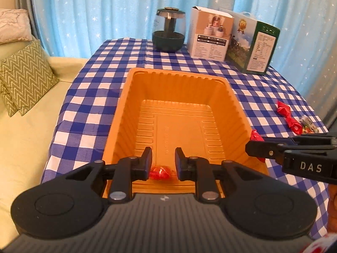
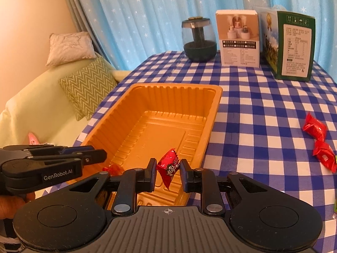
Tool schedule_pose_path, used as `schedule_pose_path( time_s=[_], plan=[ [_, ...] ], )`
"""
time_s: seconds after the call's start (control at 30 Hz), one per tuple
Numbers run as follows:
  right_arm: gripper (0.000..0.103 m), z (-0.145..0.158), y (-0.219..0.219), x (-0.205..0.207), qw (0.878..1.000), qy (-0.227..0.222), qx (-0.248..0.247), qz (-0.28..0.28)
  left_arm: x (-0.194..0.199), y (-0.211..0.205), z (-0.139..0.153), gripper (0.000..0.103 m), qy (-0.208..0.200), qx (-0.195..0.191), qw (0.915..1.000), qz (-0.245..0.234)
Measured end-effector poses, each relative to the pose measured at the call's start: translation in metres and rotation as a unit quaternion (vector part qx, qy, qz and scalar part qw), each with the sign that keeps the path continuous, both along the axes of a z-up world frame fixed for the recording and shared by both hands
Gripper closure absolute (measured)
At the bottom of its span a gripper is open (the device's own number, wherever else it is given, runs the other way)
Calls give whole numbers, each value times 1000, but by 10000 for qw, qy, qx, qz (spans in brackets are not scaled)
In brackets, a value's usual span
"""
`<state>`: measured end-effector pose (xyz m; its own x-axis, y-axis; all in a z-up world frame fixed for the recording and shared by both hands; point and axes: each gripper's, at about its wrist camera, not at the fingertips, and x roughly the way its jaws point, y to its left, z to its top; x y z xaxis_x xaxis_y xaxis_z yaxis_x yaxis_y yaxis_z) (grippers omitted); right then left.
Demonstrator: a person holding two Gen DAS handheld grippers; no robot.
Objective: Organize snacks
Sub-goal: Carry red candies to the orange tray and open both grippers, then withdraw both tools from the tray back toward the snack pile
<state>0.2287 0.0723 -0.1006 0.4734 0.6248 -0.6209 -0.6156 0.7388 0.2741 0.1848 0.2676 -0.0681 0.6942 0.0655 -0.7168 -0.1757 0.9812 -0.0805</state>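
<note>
An orange plastic tray [image 1: 126, 105] [image 2: 212, 113] sits on the blue checked tablecloth. One red wrapped candy [image 1: 161, 172] [image 2: 112, 168] lies in its near end. My left gripper [image 1: 163, 162] [image 2: 101, 155] is open and empty above that candy. My right gripper [image 2: 168, 171] [image 1: 249, 147] is shut on a red candy packet [image 2: 168, 166] [image 1: 256, 136] and holds it over the tray's near right corner. Two more red candies [image 2: 316, 128] [image 1: 283, 108] lie on the cloth to the right.
A dark green glass jar [image 1: 168, 31] [image 2: 199, 39], a white box [image 1: 208, 33] [image 2: 239, 38] and a green box [image 1: 254, 46] [image 2: 288, 44] stand at the table's far edge. A sofa with cushions [image 1: 25, 78] is on the left. A small dark-wrapped snack [image 1: 308, 124] lies beside the red candies.
</note>
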Motion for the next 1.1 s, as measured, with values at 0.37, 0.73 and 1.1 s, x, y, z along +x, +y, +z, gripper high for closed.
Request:
schedule_pose_path(
  time_s=[0.37,0.73,1.1],
  plan=[
    [78,1,7,0,9998,7,87,169,-13,7,7,82,-75,3,9999,153],
    [44,20,-33,-8,9992,21,265,-298,-36,-3,23,73,-158,-123,9996,204],
    [44,49,-110,-48,9951,-98,327,-926,-71,-49,58,59,-297,-243,9992,81]
  ],
)
